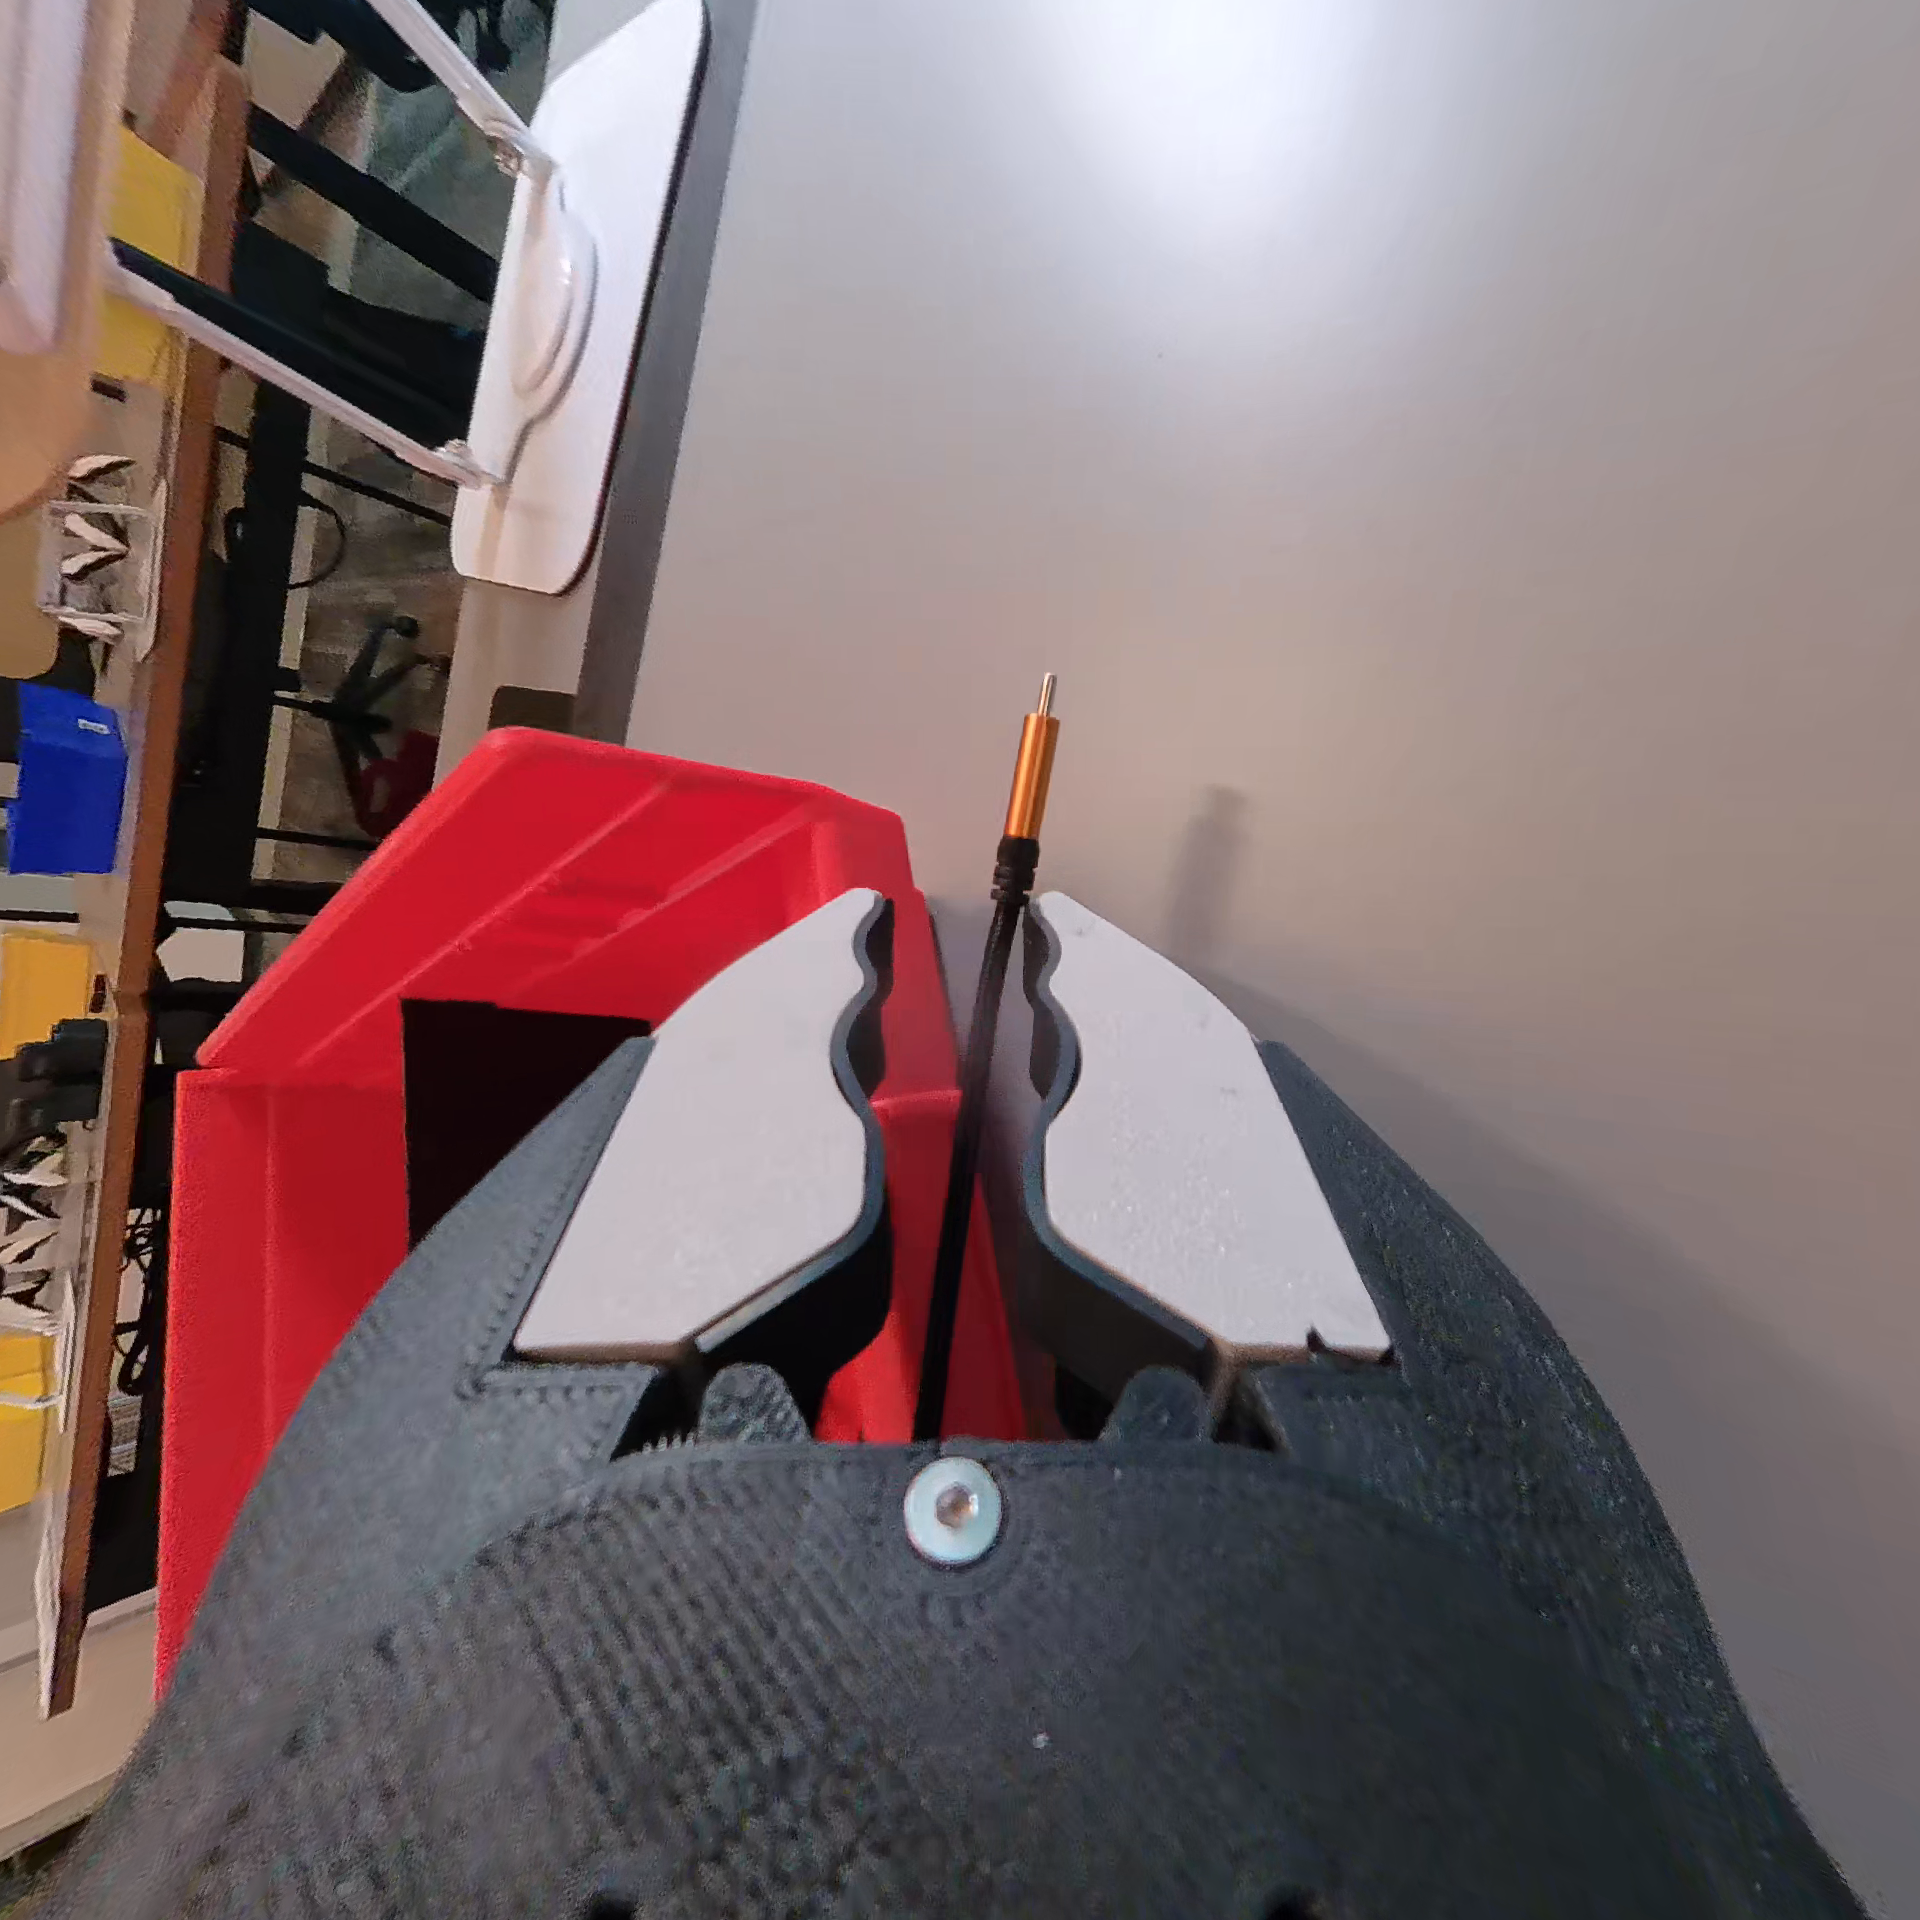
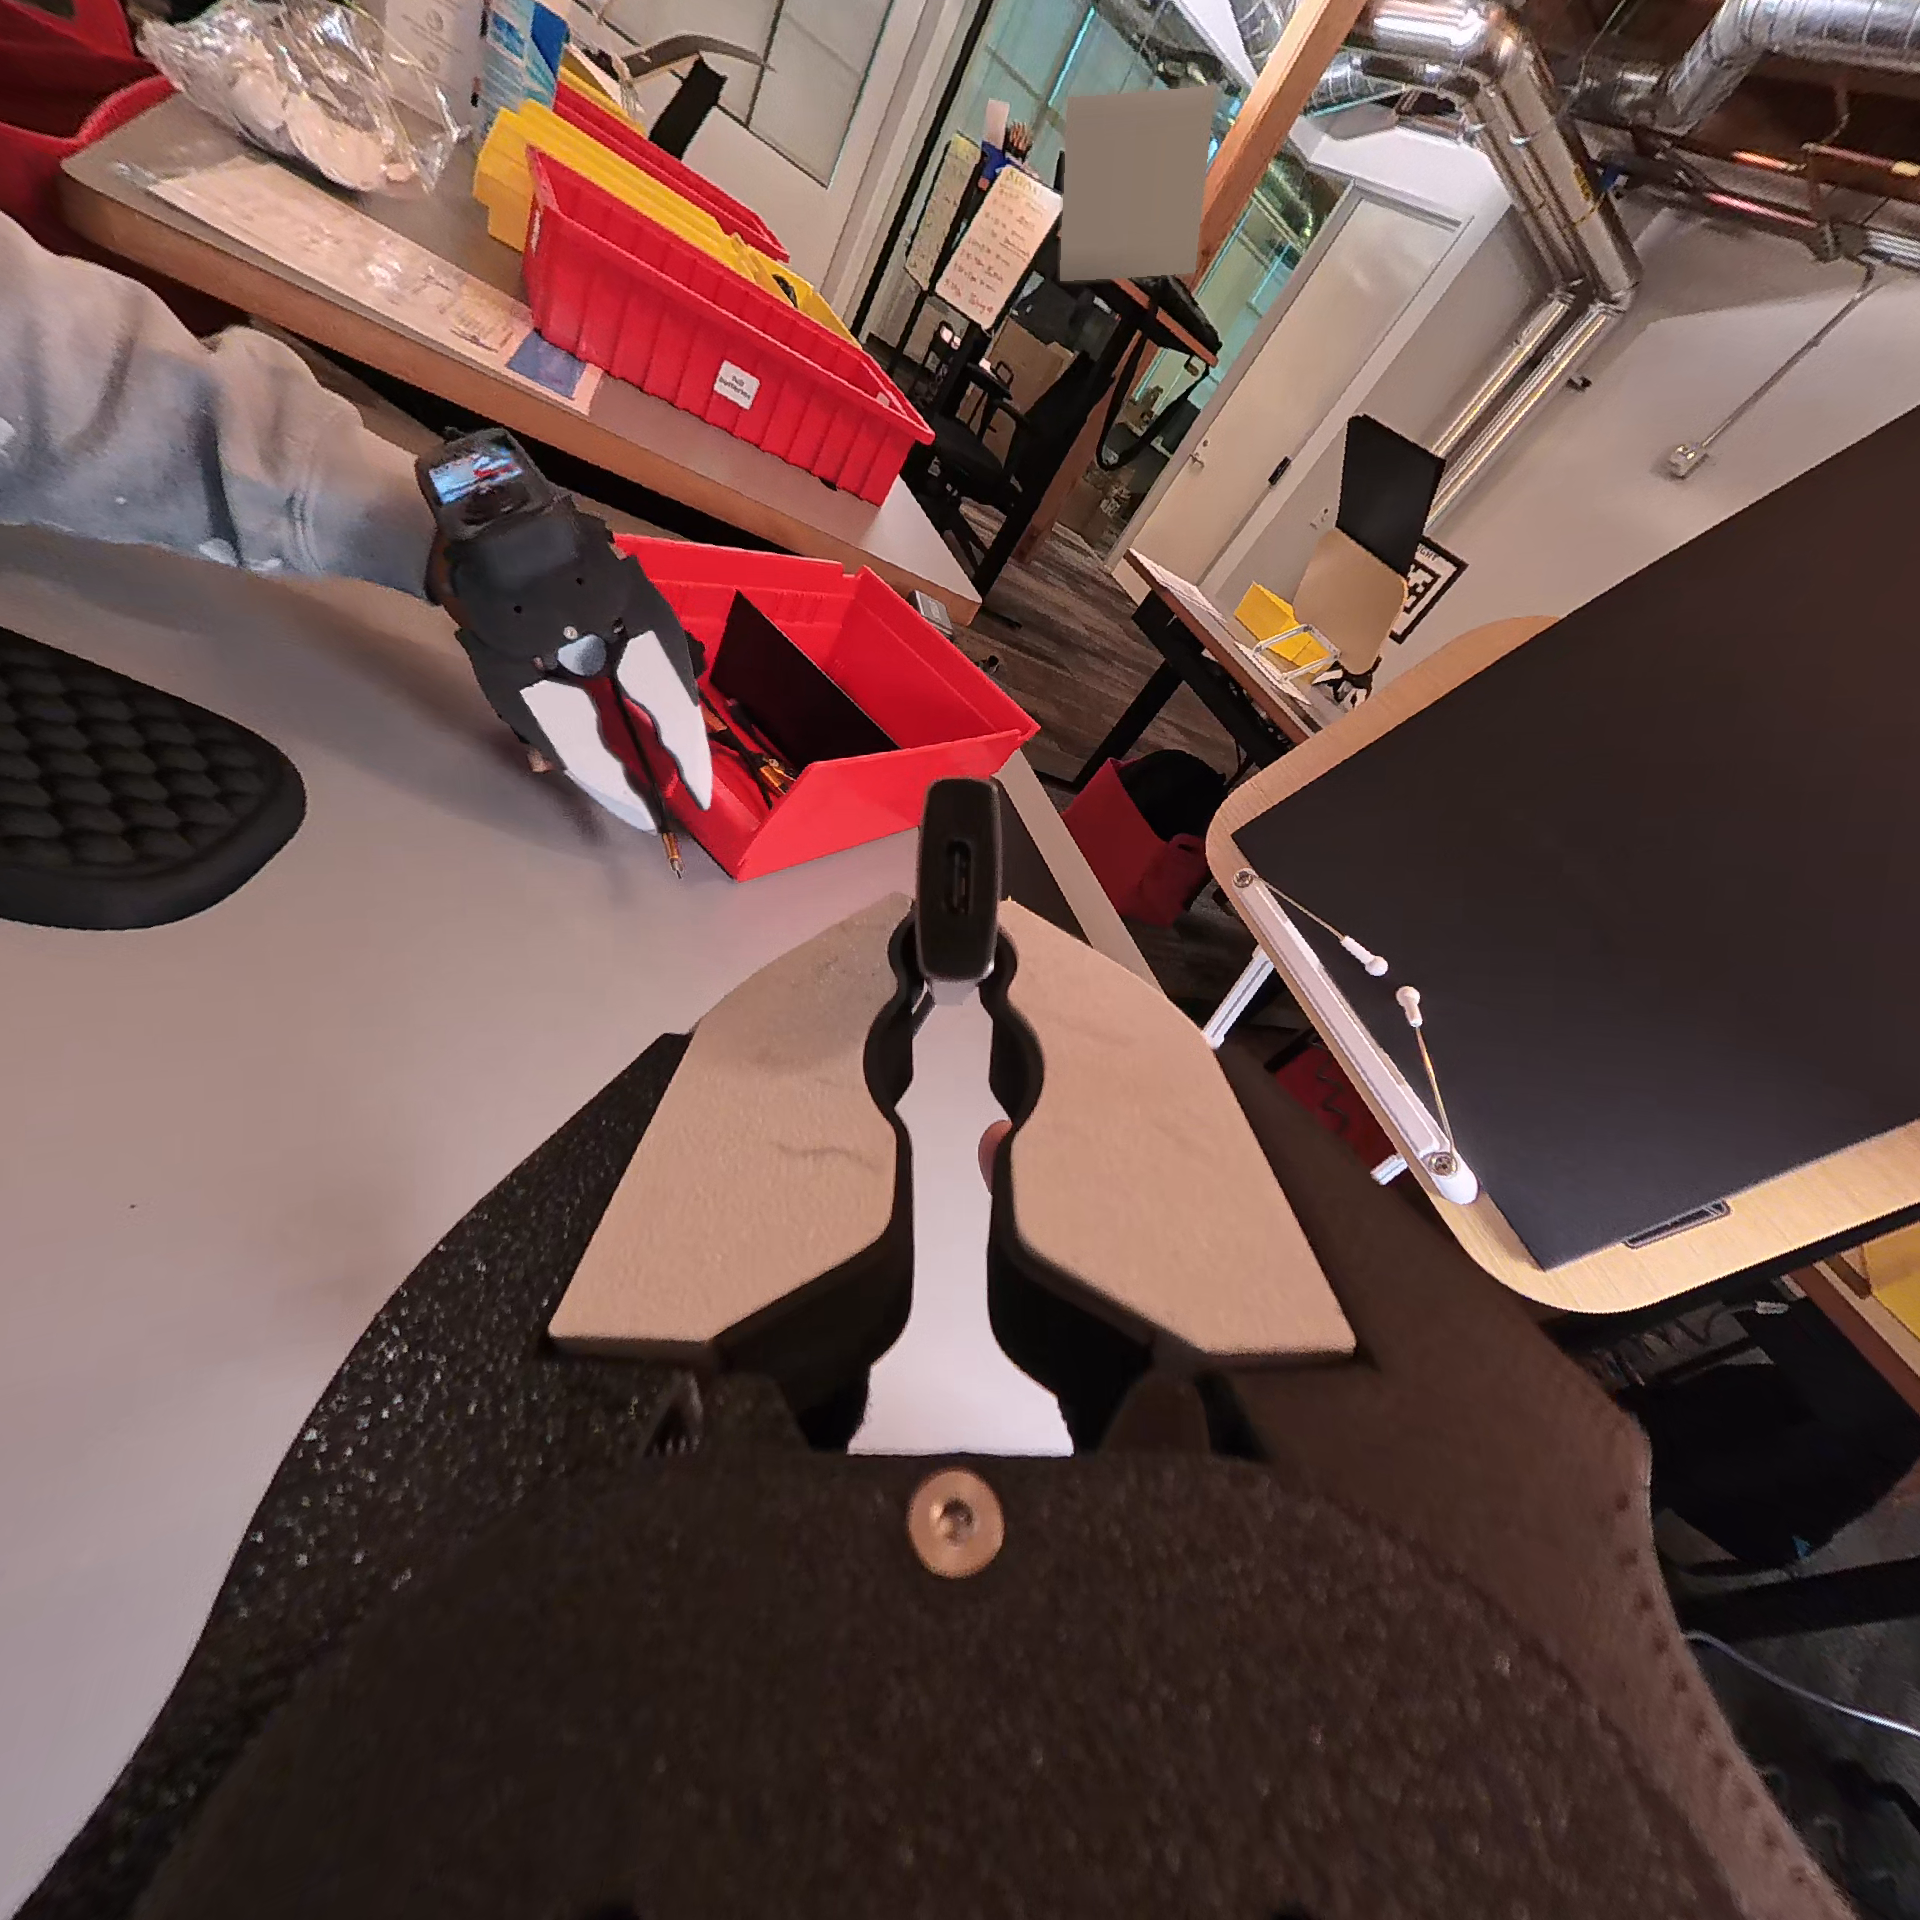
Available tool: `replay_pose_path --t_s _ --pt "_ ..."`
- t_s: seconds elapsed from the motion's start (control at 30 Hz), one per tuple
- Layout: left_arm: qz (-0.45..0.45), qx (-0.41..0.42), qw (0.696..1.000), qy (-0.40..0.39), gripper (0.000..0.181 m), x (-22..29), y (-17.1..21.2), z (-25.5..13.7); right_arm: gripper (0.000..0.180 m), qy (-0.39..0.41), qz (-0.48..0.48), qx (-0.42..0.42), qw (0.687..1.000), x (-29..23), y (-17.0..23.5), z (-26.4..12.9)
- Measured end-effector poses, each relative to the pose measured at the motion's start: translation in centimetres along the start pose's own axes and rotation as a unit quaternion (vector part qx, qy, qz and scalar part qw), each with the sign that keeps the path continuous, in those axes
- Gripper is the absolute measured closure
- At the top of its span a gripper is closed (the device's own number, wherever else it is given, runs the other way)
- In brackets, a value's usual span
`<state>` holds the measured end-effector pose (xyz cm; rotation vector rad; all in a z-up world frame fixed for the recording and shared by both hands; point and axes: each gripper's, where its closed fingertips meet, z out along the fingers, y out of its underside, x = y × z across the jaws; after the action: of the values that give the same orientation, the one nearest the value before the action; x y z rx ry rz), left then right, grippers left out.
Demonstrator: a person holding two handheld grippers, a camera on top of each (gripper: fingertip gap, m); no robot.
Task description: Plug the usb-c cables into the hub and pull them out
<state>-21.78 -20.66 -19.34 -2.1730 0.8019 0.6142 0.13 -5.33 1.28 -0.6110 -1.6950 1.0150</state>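
Note:
My left gripper (image 1: 956, 914) hangs just right of a red bin (image 1: 582, 935), with its jaws a little apart. A black usb-c cable (image 1: 961, 1143) with an orange plug (image 1: 1031, 774) runs up between the fingers, close to the right one, and the plug sticks out past the tips. In the right wrist view the left gripper (image 2: 665, 800) points down at the grey table (image 2: 364, 1039), the plug (image 2: 673, 854) just above it. My right gripper (image 2: 948, 951) is shut on a small black hub (image 2: 961, 883), whose port faces the camera.
The red bin (image 2: 883, 769) holds more cables and a black divider. A black mesh pad (image 2: 114, 790) lies on the left of the table. A person's grey sleeve (image 2: 156, 436) reaches in from the left. Another table holds red and yellow bins (image 2: 707, 322), and a dark-topped desk (image 2: 1610, 914) stands on the right. The gap from one gripper's tips to the other's is roughly 35 cm.

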Motion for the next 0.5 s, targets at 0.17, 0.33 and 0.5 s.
replay_pose_path --t_s 0.17,0.33,0.5 --pt "0.022 -0.005 1.000 0.013 0.156 0.9 -0.1 0.0 0.170 -0.001 0.001 -0.003 1.000 0.0 0.2 0.1" --pt "0.050 -0.016 0.997 0.058 0.155 2.6 -0.2 0.2 0.170 -0.002 0.002 -0.007 1.000 -0.1 0.5 0.2" --pt "0.054 -0.035 0.991 0.119 0.155 4.5 0.2 0.5 0.170 -0.003 0.002 -0.010 1.000 -0.1 0.6 0.2"
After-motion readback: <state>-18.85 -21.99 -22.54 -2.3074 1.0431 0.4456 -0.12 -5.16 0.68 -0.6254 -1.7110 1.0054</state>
